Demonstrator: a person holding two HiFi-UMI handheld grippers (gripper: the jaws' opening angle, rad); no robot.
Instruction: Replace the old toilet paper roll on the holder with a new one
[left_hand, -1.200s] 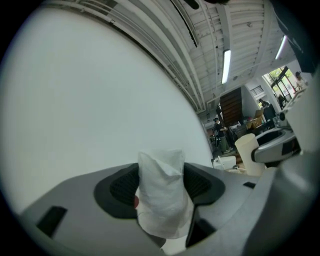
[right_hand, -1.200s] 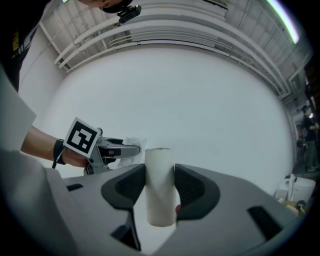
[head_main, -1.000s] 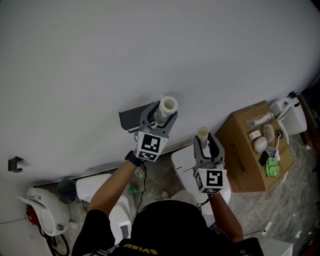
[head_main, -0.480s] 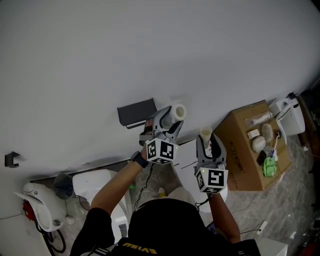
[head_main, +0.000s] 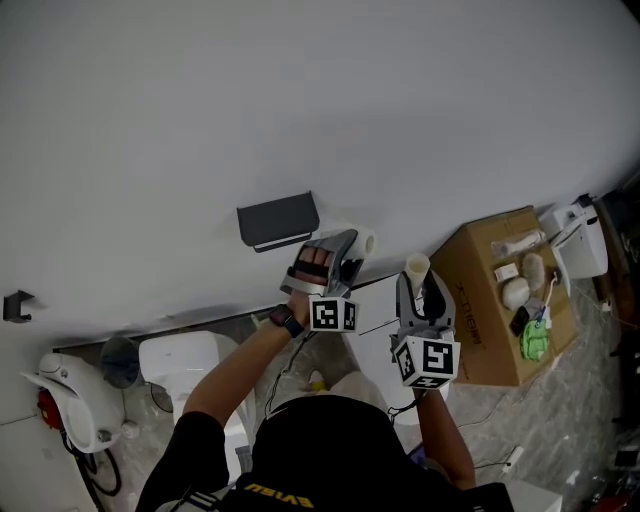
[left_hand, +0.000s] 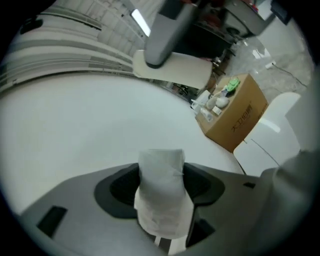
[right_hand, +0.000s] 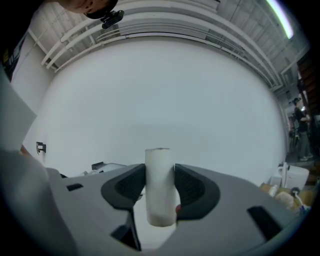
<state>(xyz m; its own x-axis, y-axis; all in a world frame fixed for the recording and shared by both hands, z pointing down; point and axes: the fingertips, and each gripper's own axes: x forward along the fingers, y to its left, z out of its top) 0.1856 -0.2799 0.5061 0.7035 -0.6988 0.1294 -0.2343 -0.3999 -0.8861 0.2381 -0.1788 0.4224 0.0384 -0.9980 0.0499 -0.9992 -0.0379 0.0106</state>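
A dark grey holder (head_main: 278, 219) is fixed to the white wall (head_main: 300, 100), and nothing hangs on it. My left gripper (head_main: 345, 258) sits just below and right of it, shut on a white toilet paper roll (head_main: 364, 243) that lies sideways. In the left gripper view the roll (left_hand: 161, 192) stands between the jaws with a loose sheet hanging. My right gripper (head_main: 420, 290) is further right, shut on a slim cream tube (head_main: 416, 267) that stands upright. The right gripper view shows this tube (right_hand: 160, 185) pressed between both pads.
A cardboard box (head_main: 490, 310) with small items on top stands at the right, with a white appliance (head_main: 580, 240) behind it. A white toilet (head_main: 180, 362) and a white cabinet (head_main: 375, 325) stand below the holder. A small dark hook (head_main: 12, 305) is on the wall at far left.
My left gripper has come down from in front of the holder and rolled over, so the roll now lies sideways. The holder is uncovered. The right gripper has stayed put.
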